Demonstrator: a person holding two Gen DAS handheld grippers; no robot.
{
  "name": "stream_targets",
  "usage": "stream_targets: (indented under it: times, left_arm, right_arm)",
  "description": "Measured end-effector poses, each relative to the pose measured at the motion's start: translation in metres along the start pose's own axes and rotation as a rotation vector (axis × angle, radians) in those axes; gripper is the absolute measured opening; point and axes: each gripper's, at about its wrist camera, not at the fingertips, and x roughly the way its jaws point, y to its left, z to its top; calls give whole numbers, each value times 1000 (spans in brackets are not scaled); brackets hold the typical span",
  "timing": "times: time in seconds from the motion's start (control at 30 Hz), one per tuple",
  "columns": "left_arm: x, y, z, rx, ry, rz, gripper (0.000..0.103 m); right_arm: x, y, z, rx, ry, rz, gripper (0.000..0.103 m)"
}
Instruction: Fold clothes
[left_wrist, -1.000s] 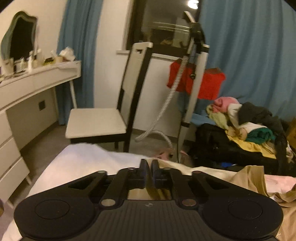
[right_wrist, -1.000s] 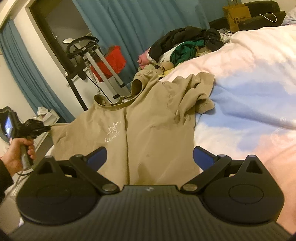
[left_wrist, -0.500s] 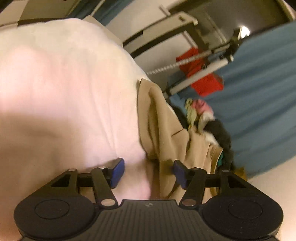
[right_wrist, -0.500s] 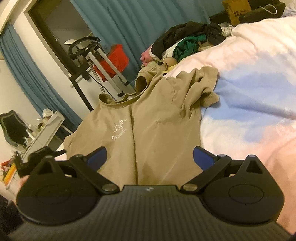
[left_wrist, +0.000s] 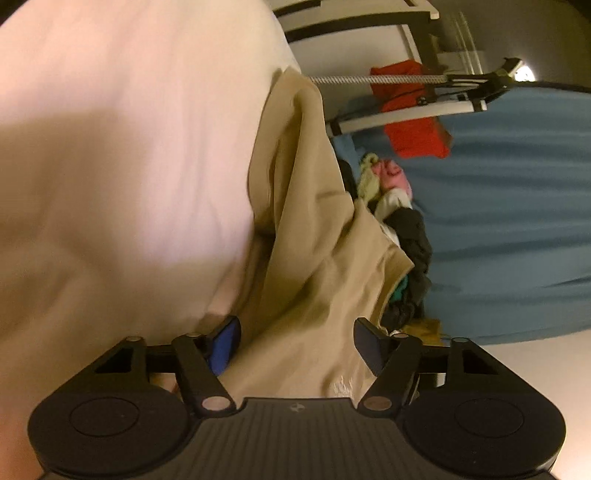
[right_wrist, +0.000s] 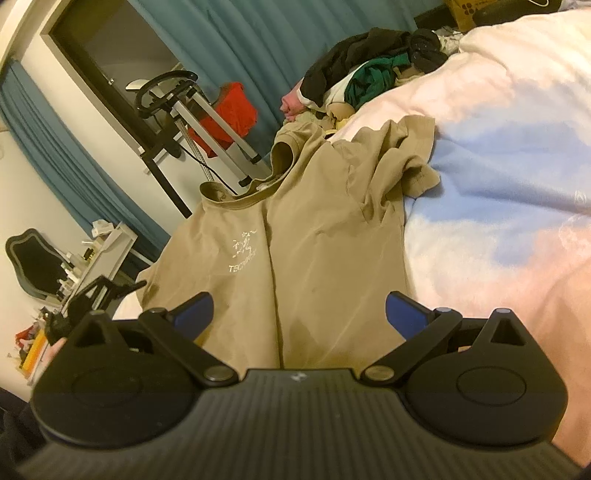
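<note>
since a second ago, your left gripper (left_wrist: 295, 338) swung off the chair and down over the bed (left_wrist: 122, 155), and its jaws, then pressed together, had parted wide. your right gripper (right_wrist: 299, 312) barely shifted and stayed spread, holding nothing.

the shirt (right_wrist: 295, 240) lay chest-up on the bed, collar toward the curtain (right_wrist: 236, 40), hem toward you. its left sleeve was out near the bed's edge; its right sleeve (right_wrist: 410, 162) sat bunched and rucked on the duvet. a lengthwise crease ran down the middle of the chest. in the left view the left gripper's fingers straddled a draped edge of the shirt (left_wrist: 314, 280), the cloth between them but not pinched, as far as the blur allowed.

judgement: the cloth looked thin, soft and light, with no stiffness. it would sag and drag wherever unsupported, and a single-layer pinch could slip or pull only the top ply. you would do best to take hold at seams: shoulder and hem corner on one side, both layers together, after flattening the bunched sleeve. the laundry pile (right_wrist: 373, 62) beyond the collar stood near enough to catch a thrown fold.
</note>
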Motion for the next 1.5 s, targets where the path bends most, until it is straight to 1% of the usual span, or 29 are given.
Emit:
stream_targets:
  times: [0.03, 0.1, 0.13, 0.17, 0.2, 0.23, 0.27, 0.3, 0.33, 0.37, 0.43, 0.53, 0.6, 0.67, 0.7, 0.73, 0.77, 0.8, 0.83, 0.87, 0.9, 0.97, 1.0, 1.1, 1.23, 1.33, 1.5]
  left_arm:
    - [2, 0, -2, 3, 4, -2, 74]
    - [10, -1, -5, -11, 1, -9, 82]
    - [15, -3, -6, -12, 1, -11, 85]
    - [20, -8, -7, 4, -1, -3, 86]
    - [24, -13, -8, 19, -10, 7, 83]
    - [25, -14, -5, 18, -23, 7, 78]
    - [25, -14, -3, 2, -36, 3, 64]
    - [24, -12, -1, -17, -51, 5, 40]
    - [23, -11, 1, -35, -68, 12, 26]
    - [18, -9, 5, -51, -91, 19, 8]
    - [3, -6, 13, -65, -149, 31, 8]
    - [-27, -5, 27, -31, -244, 53, 6]
    - [-56, -6, 41, -3, -330, 81, 2]
    - [-87, -6, 55, 25, -416, 109, 3]
    - [-102, -4, 61, 39, -447, 119, 5]
    - [-116, -3, 67, 53, -477, 129, 9]
    - [-123, -3, 72, 59, -482, 134, 16]
    - [-125, -5, 77, 59, -466, 133, 19]
    - [-125, -7, 80, 60, -451, 127, 19]
    - [-123, -7, 81, 62, -436, 116, 26]
    - [-120, -8, 79, 69, -421, 104, 36]
    - [-116, -5, 69, 101, -379, 88, 46]
    - [-113, -3, 62, 122, -349, 84, 46]
    - [-82, -16, 24, 197, -287, 87, 46]
    - [-65, -34, -31, 331, -265, 113, 47]
    - [-74, -49, -67, 453, -267, 143, 50]
    - [-110, -74, -133, 693, -311, 212, 59]
  right_arm:
    - [0, -1, 0, 5, 2, 3, 101]
    - [1, 0, -1, 11, 7, 9, 101]
    - [1, 0, -1, 12, 10, 12, 101]
    - [2, 1, -1, 9, 13, 12, 101]
    - [2, 1, -2, 4, 14, 11, 101]
    - [3, 2, -3, -1, 16, 9, 101]
    - [4, 3, -4, -5, 18, 4, 101]
    - [6, 3, -5, -10, 21, -2, 101]
    - [8, 3, -6, -16, 26, -12, 101]
    - [11, 3, -7, -23, 32, -22, 101]
    - [16, 1, -12, -38, 48, -39, 101]
    - [23, 2, -18, -76, 68, -68, 101]
    - [26, 4, -21, -107, 75, -84, 101]
    - [26, 5, -22, -116, 74, -90, 101]
    - [26, 5, -21, -114, 72, -91, 101]
    - [26, 5, -21, -113, 71, -91, 101]
    - [25, 5, -20, -111, 68, -91, 101]
    - [24, 6, -20, -110, 66, -92, 101]
    - [23, 6, -19, -108, 63, -92, 101]
    - [23, 7, -19, -110, 60, -91, 101]
    - [22, 8, -18, -111, 57, -91, 101]
    - [20, 11, -18, -119, 53, -90, 101]
    - [20, 12, -18, -124, 51, -88, 101]
    - [19, 18, -20, -151, 45, -86, 101]
    - [18, 24, -20, -205, 21, -96, 101]
    - [12, 27, -21, -222, -5, -89, 101]
    - [-5, 35, -23, -265, -60, -71, 101]
